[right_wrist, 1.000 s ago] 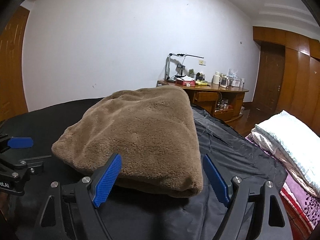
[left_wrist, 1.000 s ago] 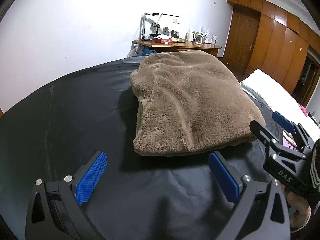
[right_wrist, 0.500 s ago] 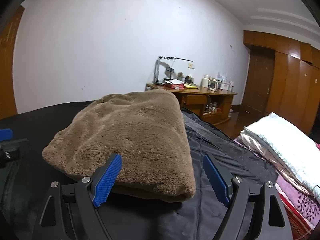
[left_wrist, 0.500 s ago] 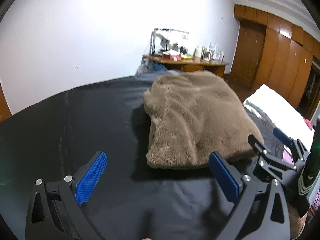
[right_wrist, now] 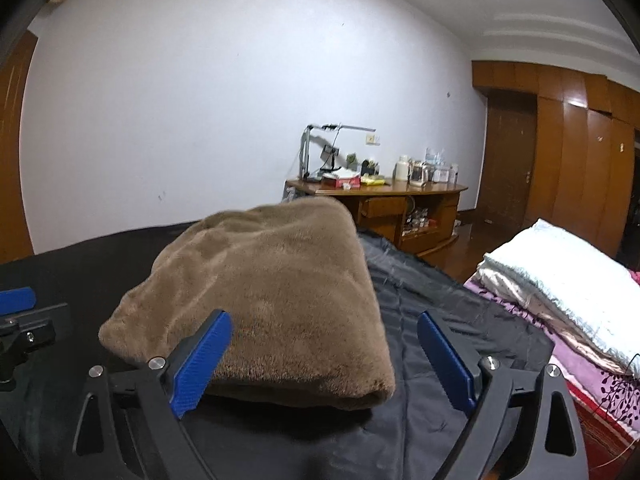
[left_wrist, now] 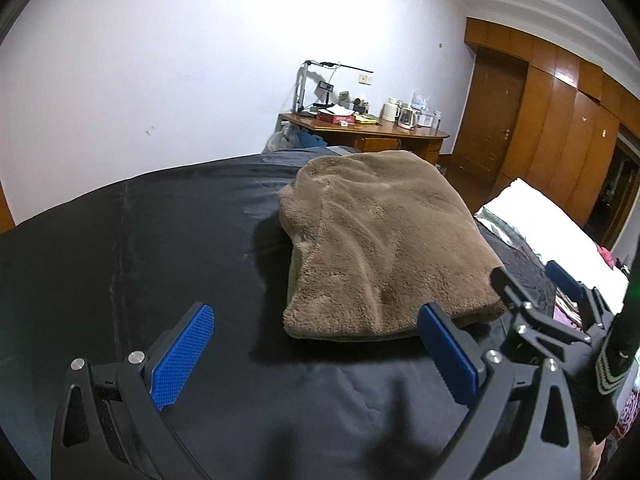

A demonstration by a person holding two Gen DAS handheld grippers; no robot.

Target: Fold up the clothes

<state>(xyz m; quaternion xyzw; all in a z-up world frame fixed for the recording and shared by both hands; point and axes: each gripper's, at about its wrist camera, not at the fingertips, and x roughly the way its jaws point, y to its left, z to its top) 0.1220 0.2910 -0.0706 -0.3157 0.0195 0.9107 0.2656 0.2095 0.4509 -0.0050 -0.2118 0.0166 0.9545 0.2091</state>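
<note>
the left wrist view is taken from low over the black sheet, looking forward between the spread blue pads of the left gripper, with the folded brown garment seen ahead and to the right. the right wrist view is set closer, just before the garment's near edge, framed by the right gripper. the garment, the sheet, the wooden desk and the white wall are shared by both views.
</note>
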